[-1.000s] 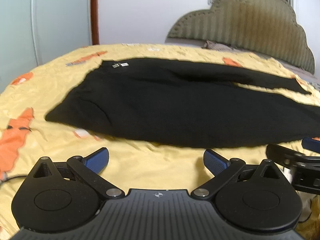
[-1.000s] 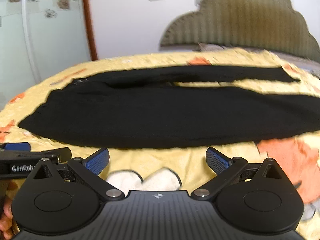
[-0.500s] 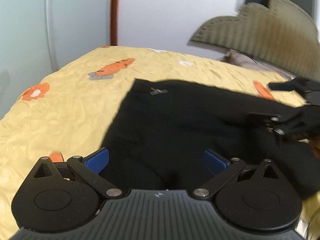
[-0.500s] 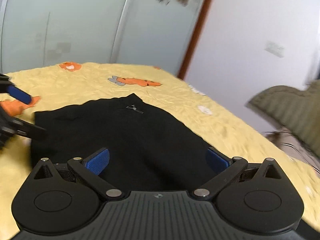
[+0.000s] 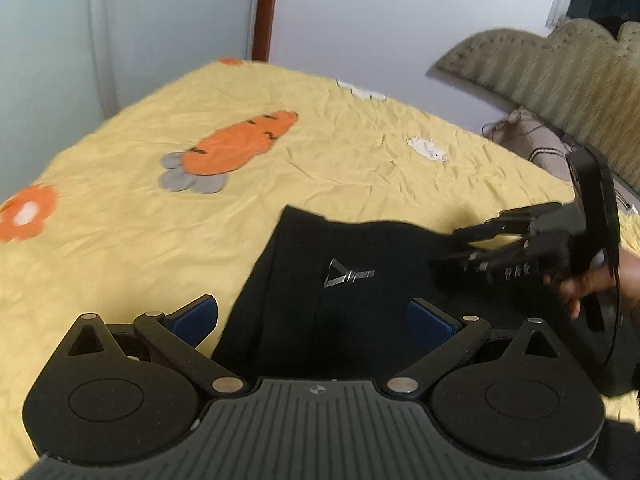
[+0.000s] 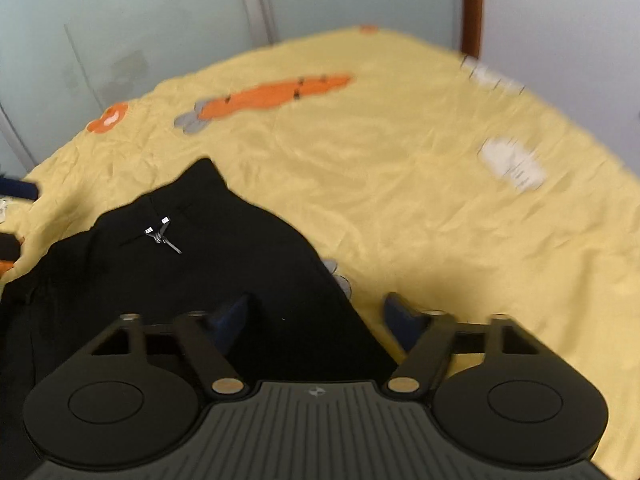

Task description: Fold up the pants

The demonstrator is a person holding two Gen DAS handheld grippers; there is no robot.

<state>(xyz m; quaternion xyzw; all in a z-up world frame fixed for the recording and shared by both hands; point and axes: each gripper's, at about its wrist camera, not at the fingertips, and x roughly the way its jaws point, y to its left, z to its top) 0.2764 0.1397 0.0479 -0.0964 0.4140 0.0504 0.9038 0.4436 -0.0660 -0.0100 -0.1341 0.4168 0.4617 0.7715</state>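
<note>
Black pants (image 5: 360,304) lie flat on the yellow bedspread (image 5: 280,160), with a small silver tag (image 5: 348,278) near the waistband. My left gripper (image 5: 312,320) hovers open over the waist's left corner, nothing pressed between its blue pads. In the left wrist view, a hand (image 5: 588,284) holds my right gripper (image 5: 446,251) over the far waist corner. In the right wrist view, my right gripper (image 6: 316,316) has its jaws closing. The edge of the pants (image 6: 200,272) lies between them and the pads do not press on it. The pant legs are out of view.
Orange carrot and flower prints (image 5: 236,144) dot the bedspread. An olive padded headboard (image 5: 560,76) and a pillow (image 5: 532,144) stand at the right. Pale wardrobe doors (image 6: 140,20) and a white wall (image 5: 380,12) lie beyond the bed's far edge.
Both grippers swung from the pants' long near edge to the waist end. The right gripper rolled and its jaws narrowed. The left stayed open.
</note>
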